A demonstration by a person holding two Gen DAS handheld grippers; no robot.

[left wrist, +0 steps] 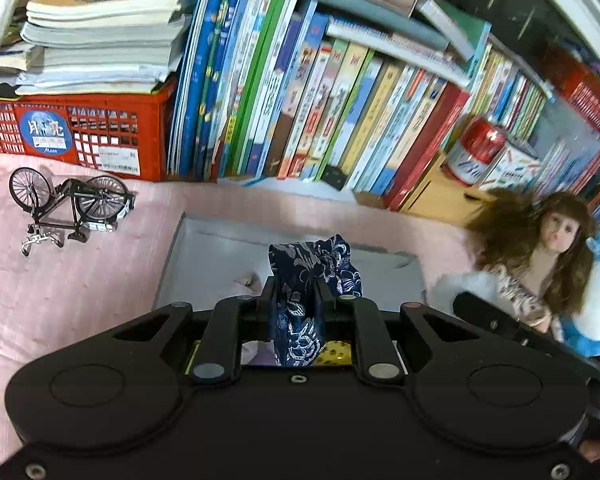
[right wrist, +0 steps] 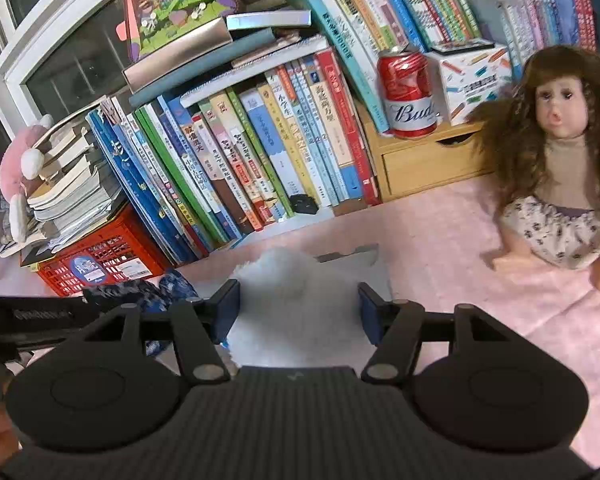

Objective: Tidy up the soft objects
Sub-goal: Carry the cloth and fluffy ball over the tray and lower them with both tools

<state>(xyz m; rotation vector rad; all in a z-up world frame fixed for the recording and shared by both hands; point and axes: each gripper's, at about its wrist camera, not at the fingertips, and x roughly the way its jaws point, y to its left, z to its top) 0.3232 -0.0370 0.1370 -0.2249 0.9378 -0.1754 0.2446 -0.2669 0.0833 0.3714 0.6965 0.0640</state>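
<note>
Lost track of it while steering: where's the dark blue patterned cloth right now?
The dark blue patterned cloth is pinched in the left gripper, centre of the left wrist view, above the grey tray on the pink cover.

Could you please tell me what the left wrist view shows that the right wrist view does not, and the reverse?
Only the left wrist view shows the small black metal model bicycle lying on the pink cloth, and the blue plush toy beside the doll.

Only the right wrist view shows the fluffy white soft item between the right gripper fingers, and the pink triangular picture box atop the books.

Both show the brown-haired doll, the red drink can, the red plastic crate, the grey shallow box and the dark blue patterned cloth held in the left gripper.
</note>
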